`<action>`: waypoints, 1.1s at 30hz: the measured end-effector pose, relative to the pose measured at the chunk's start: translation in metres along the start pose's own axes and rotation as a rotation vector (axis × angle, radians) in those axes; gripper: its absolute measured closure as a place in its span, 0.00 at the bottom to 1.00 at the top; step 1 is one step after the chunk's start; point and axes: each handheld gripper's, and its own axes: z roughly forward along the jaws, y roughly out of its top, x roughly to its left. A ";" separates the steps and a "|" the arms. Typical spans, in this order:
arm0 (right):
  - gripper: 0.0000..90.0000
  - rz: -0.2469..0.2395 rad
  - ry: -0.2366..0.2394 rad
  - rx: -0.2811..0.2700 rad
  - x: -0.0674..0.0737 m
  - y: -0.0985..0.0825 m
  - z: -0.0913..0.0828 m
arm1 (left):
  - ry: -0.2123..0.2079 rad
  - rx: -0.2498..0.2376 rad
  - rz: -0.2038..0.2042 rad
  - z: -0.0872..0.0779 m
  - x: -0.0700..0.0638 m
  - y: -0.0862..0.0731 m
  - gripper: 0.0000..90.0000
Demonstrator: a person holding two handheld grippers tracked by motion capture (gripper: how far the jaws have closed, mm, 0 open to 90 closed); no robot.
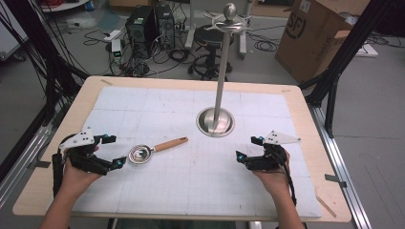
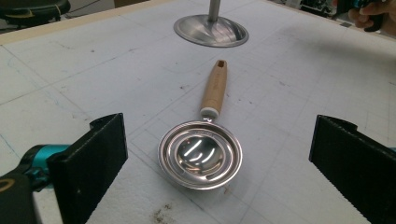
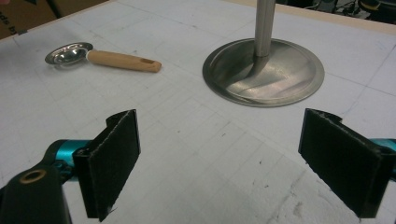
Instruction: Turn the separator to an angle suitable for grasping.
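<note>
White-padded worktop [image 1: 143, 114] holds one strainer [image 2: 201, 154], one stand [image 1: 217, 119]; I've both grippers, left [image 1: 111, 151] and right [image 1: 248, 149], jaws wide, empty.

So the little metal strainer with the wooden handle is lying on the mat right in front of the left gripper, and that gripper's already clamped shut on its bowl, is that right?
Not quite. The strainer does lie on the mat in front of the left gripper, but the left gripper view shows the jaws standing wide open on either side of the bowl, touching nothing. The rest is right.
</note>
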 end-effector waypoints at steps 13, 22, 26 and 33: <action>0.13 -0.001 -0.014 0.004 0.001 0.000 -0.004 | -0.004 -0.020 -0.009 0.001 0.000 -0.001 0.06; 0.13 -0.001 -0.012 0.010 0.001 0.000 -0.002 | -0.023 -0.049 -0.028 0.003 0.001 0.001 0.06; 0.14 -0.001 -0.006 0.011 0.000 0.000 -0.001 | -0.030 -0.036 -0.020 0.008 0.000 0.003 0.06; 0.16 -0.010 0.008 0.005 -0.001 0.000 0.000 | -0.041 -0.020 -0.017 0.022 -0.005 0.008 0.06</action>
